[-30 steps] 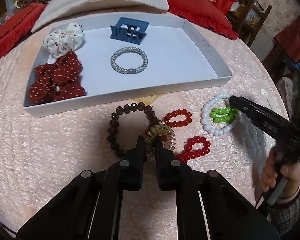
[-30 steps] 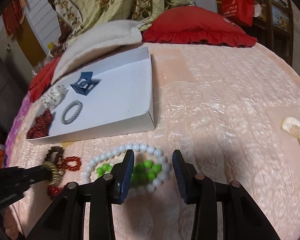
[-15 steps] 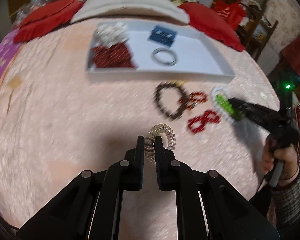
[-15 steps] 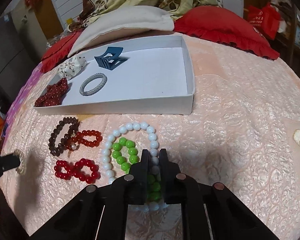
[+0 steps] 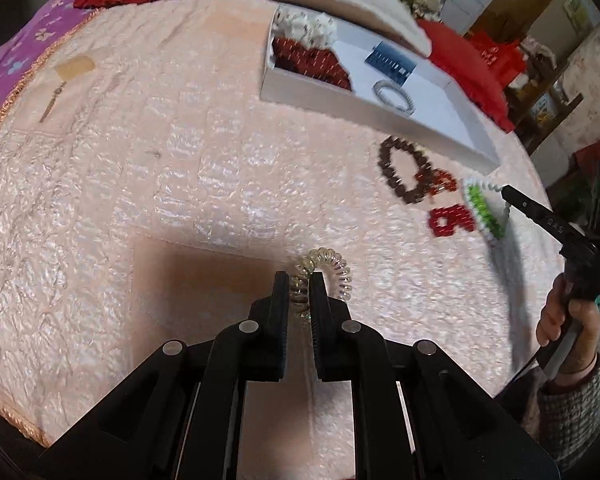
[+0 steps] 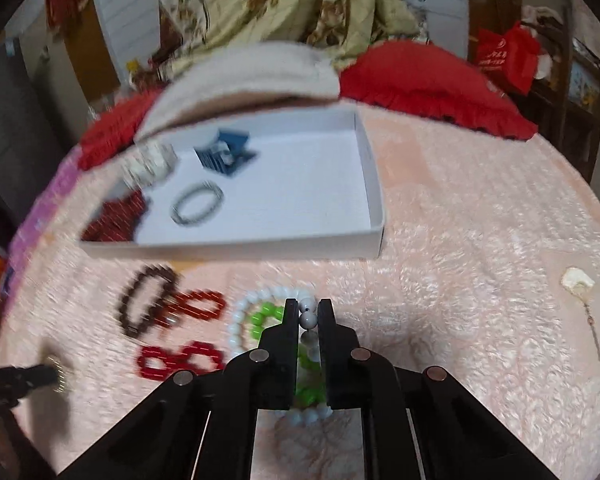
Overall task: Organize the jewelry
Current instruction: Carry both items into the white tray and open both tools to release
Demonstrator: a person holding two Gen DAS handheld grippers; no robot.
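My left gripper [image 5: 299, 285] is shut on a clear spiral hair tie [image 5: 327, 273] and holds it above the pink quilt, well left of the white tray [image 5: 364, 114]. My right gripper [image 6: 308, 314] is shut on the white bead bracelet [image 6: 256, 312], with the green bead bracelet [image 6: 266, 316] inside its loop; both bracelets hang lifted from it in the left wrist view [image 5: 482, 210]. A brown bead bracelet [image 6: 146, 300] and two red bead bracelets [image 6: 198, 306] [image 6: 180, 360] lie on the quilt before the tray.
The tray [image 6: 374, 200] holds a grey hair band [image 6: 198, 208], a blue claw clip [image 6: 224, 152], a red dotted scrunchie [image 6: 118, 220] and a white scrunchie [image 6: 148, 162]. Red cushions [image 6: 428, 80] and a cream pillow [image 6: 244, 80] lie behind. A small pendant [image 6: 578, 282] lies right.
My left gripper lifted the spiral hair tie off the quilt and drew back left. My right gripper shut on the white bracelet and raised it with the green one.
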